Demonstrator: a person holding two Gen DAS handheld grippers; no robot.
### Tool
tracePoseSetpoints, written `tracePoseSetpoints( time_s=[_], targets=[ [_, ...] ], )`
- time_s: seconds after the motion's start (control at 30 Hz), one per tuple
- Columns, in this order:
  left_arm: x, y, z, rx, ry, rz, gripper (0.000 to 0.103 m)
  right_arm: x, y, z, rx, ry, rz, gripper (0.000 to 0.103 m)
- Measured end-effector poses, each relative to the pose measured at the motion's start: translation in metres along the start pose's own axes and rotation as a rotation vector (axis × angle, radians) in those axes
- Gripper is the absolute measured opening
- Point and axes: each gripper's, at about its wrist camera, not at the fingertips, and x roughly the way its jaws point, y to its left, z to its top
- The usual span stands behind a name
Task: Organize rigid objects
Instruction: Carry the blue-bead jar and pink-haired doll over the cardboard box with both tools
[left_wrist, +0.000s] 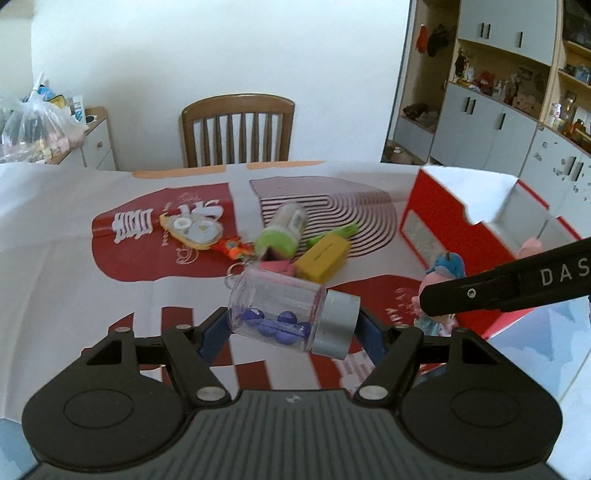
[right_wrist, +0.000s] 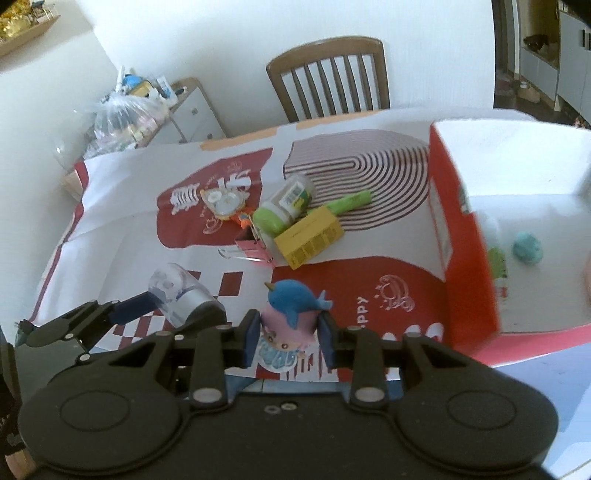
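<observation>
My left gripper (left_wrist: 291, 325) is shut on a clear jar (left_wrist: 280, 306) with a silver lid and blue beads, held sideways above the table. The jar also shows in the right wrist view (right_wrist: 181, 295). My right gripper (right_wrist: 288, 339) is shut on a pink doll with a blue whale hat (right_wrist: 290, 310); the doll also shows in the left wrist view (left_wrist: 443, 269). A pile lies mid-table: a green-capped bottle (left_wrist: 284, 229), a yellow box (left_wrist: 323, 256), a green marker (right_wrist: 347, 203), a pink clip (right_wrist: 255, 245) and a keychain charm (left_wrist: 195, 229).
A red open box (right_wrist: 469, 236) stands at the right and holds small toys, one a teal ball (right_wrist: 528, 247). A wooden chair (left_wrist: 238, 129) stands behind the table. A plastic bag (left_wrist: 33, 125) sits on a side cabinet. Shelving (left_wrist: 509, 96) fills the right.
</observation>
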Motion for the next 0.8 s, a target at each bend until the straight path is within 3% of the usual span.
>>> tracePoseSetpoints(
  time_s=[0.43, 0.8],
  targets=[
    [-0.034, -0.070, 0.038, 0.052, -0.050, -0.101, 0.073, -0.069, -0.057, 0.013, 0.017, -0.111, -0.015, 0.033],
    [-0.027, -0.135, 0.077, 0.089, -0.094, -0.139, 0.073, -0.102, -0.128, 0.032, 0.032, -0.174, -0.069, 0.033]
  ],
)
